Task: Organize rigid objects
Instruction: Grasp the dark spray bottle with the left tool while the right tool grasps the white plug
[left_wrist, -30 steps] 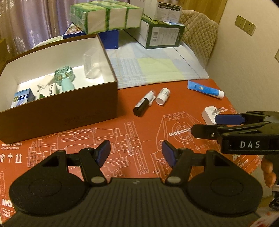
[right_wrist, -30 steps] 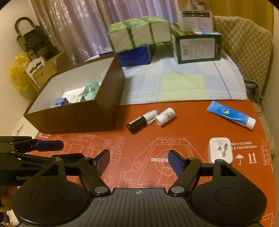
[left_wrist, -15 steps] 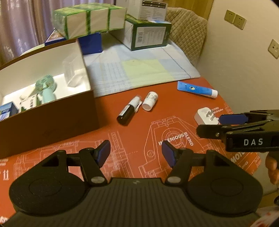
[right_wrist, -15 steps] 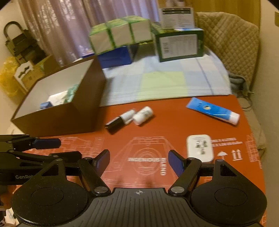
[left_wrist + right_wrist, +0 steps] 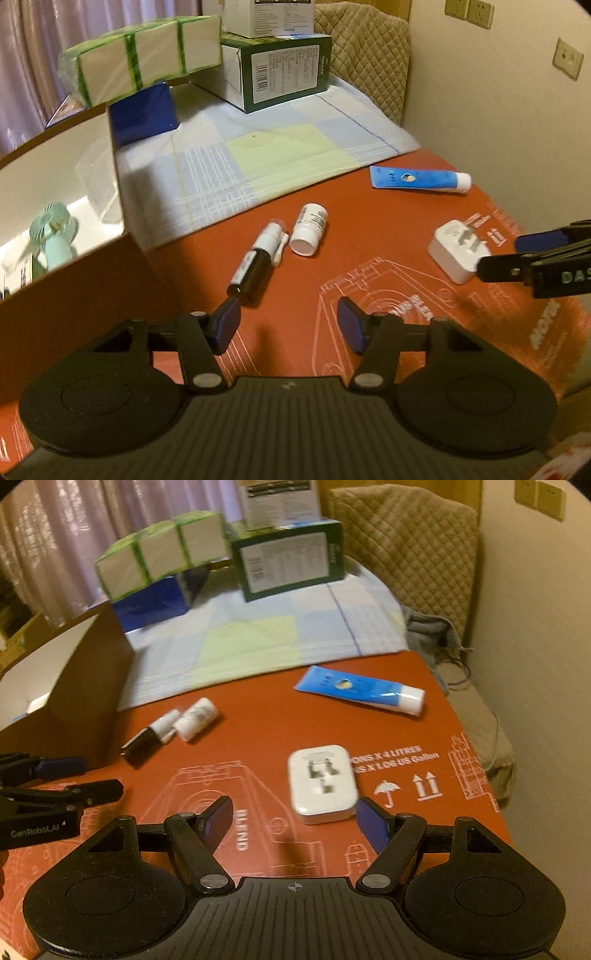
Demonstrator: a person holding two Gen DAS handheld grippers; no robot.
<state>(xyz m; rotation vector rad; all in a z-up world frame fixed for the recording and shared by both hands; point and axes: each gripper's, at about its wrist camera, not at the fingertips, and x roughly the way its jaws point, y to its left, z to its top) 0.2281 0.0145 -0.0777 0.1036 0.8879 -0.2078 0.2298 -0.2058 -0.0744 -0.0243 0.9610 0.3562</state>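
Note:
On the red mat lie a dark spray bottle (image 5: 255, 266), a white pill bottle (image 5: 310, 229), a blue tube (image 5: 417, 179) and a white plug adapter (image 5: 458, 251). My left gripper (image 5: 290, 326) hovers low just short of the dark bottle's base; its jaws are closing with nothing between them. My right gripper (image 5: 295, 821) stands open right behind the plug adapter (image 5: 321, 782), whose near edge sits close to the right fingertip. The blue tube (image 5: 362, 690) lies beyond it. Each gripper shows in the other's view: right gripper (image 5: 517, 253), left gripper (image 5: 85, 777).
A brown open box (image 5: 74, 258) at the left holds a mint hand fan (image 5: 51, 236) and small packets. Behind the mat lies a checked cloth (image 5: 280, 155) with stacked cartons (image 5: 280, 70). A wall (image 5: 498, 122) closes off the right side.
Both grippers have moved forward and down towards the items on the mat. The left jaws have narrowed. The box has slid towards the left edge of both views.

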